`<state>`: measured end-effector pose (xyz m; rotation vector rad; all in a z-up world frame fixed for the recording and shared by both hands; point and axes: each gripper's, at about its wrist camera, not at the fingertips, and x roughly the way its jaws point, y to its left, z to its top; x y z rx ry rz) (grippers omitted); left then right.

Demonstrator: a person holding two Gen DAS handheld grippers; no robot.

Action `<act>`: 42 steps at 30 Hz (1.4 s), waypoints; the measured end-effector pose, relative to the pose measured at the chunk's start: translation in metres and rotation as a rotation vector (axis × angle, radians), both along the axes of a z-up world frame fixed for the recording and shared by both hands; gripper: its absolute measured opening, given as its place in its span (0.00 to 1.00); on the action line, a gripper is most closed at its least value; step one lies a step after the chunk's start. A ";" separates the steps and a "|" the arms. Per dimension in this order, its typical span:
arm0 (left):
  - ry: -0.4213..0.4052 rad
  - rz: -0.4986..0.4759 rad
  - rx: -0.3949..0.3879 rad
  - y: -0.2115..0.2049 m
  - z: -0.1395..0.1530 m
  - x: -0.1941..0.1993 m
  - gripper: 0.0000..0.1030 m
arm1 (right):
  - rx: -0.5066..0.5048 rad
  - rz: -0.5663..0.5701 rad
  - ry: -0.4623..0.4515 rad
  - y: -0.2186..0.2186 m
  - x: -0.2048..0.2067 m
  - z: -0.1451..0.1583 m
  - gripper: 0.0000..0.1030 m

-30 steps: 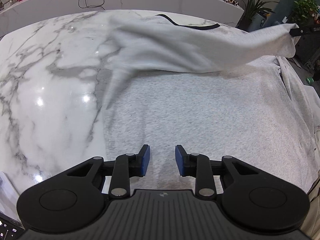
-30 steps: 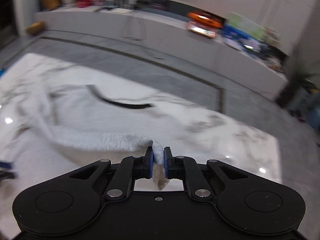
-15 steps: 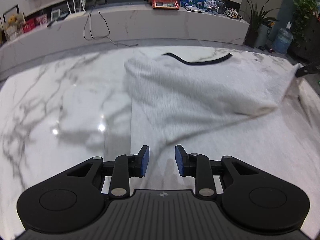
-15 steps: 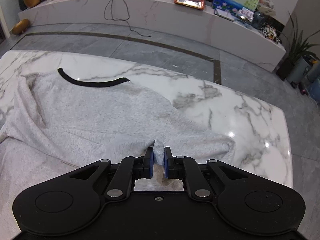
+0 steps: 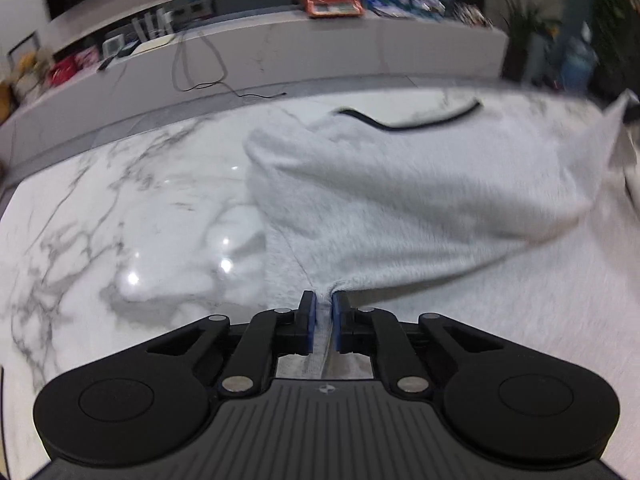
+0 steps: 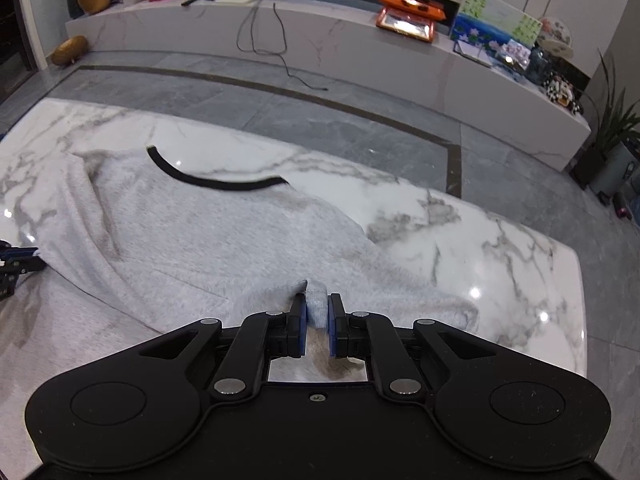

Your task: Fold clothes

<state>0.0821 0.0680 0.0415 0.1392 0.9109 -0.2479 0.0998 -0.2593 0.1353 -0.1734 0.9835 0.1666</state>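
Observation:
A light grey garment [image 5: 400, 200] with a black neckline band [image 5: 404, 122] lies on the marble table, its upper part folded over the lower. My left gripper [image 5: 323, 307] is shut on a pinch of its left edge. In the right wrist view the same grey garment [image 6: 192, 236] spreads ahead with its black neckline band [image 6: 212, 181], and my right gripper [image 6: 317, 312] is shut on a bunched fold of the cloth. The left gripper's fingers [image 6: 18, 258] show at that view's left edge, on the garment's far side.
The white marble table [image 5: 120, 220] has bare surface to the left of the garment and also to its right [image 6: 500, 248]. Beyond the table's far edge is grey floor [image 6: 360, 120], then a long counter [image 6: 320, 40] with cables and clutter. Potted plants [image 6: 608, 128] stand at right.
My left gripper has closed from open onto the garment's left edge. The right gripper kept its hold and brought the folded upper part down onto the table.

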 end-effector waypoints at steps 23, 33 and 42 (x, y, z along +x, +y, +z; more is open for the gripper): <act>0.013 0.328 -0.145 0.080 -0.007 -0.007 0.07 | 0.165 -0.195 0.188 -0.012 0.053 -0.079 0.09; -0.010 0.345 -0.157 0.081 0.006 0.005 0.12 | 0.229 -0.201 0.154 -0.038 0.046 -0.070 0.26; -0.098 0.395 -0.221 0.083 0.044 0.026 0.41 | 0.261 -0.226 0.146 -0.035 0.055 -0.087 0.27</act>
